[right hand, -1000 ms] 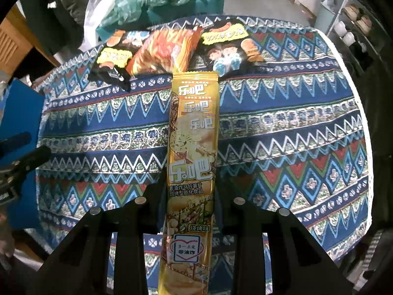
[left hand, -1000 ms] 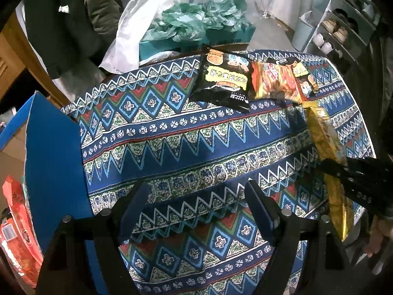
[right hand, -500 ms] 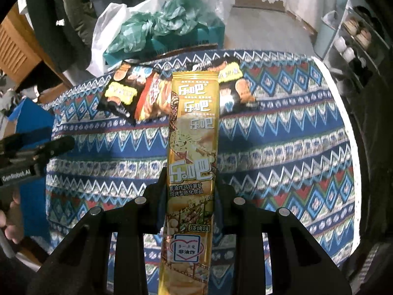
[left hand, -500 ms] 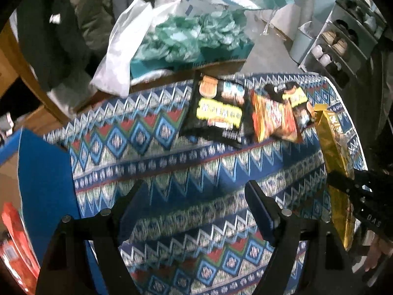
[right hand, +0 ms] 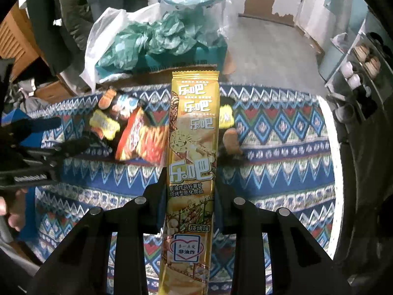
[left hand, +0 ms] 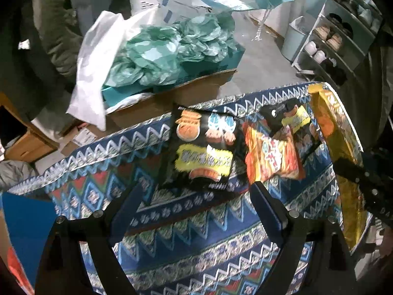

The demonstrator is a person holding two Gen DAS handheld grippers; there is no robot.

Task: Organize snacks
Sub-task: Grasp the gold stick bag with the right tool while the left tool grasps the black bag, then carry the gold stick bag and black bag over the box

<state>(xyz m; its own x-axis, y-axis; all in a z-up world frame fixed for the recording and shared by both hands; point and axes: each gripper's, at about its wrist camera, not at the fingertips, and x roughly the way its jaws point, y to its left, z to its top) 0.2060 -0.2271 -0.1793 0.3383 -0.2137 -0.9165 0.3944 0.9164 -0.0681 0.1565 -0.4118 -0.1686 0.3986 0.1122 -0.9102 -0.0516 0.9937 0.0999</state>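
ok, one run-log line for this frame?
task: organize snacks | right gripper: shut on gold snack pack, held above table | left gripper: open, empty | black and orange bags: on table

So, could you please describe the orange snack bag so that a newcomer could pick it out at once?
Start at the table with the blue patterned cloth. Along its far edge lie three snack bags in a row. The orange snack bag is the middle one, bright orange-red between two black bags, overlapping the right one.

Our two wrist views, side by side above the patterned tablecloth (left hand: 191,223), both facing its shared far-edge snack bags (right hand: 137,137).
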